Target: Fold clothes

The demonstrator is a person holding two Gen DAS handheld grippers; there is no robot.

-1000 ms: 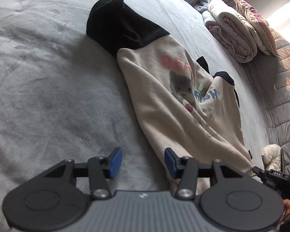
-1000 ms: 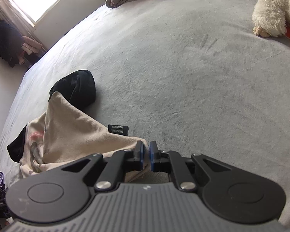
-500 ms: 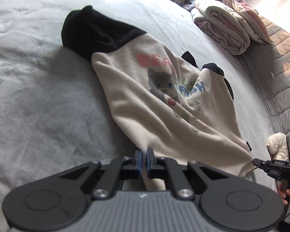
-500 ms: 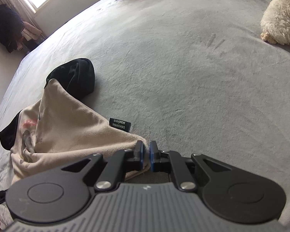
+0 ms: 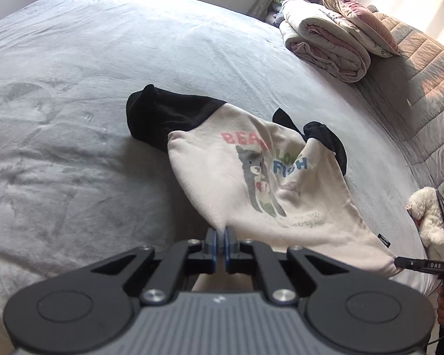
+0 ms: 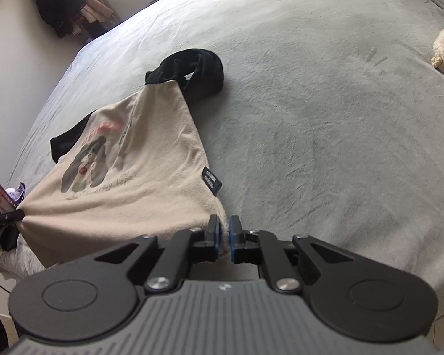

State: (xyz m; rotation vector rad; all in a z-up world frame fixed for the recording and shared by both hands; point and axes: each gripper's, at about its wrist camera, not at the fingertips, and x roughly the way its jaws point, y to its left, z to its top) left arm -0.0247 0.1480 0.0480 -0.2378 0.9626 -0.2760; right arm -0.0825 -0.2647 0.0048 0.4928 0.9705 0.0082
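Shirt (image 5: 251, 177), cream w/ black sleeves, print side up, sits mid-frame in the left view on the grey bed (image 5: 88, 88). Its hem is pulled taut btwn both tools; the upper part and sleeves sag bunched on the bed.

Left hand-held gripper (image 5: 221, 244), bottom centre, is pinched tight on one hem corner. Right hand-held gripper (image 6: 225, 236) is nearly closed on the other corner by the black tag (image 6: 211, 181).

Holding both corners probably spreads the hem flat and square so it can be laid out or folded over; which, can't tell.

Folded duvet (image 5: 325, 41) upper right and plush toy (image 5: 429, 219) at right edge are well clear.
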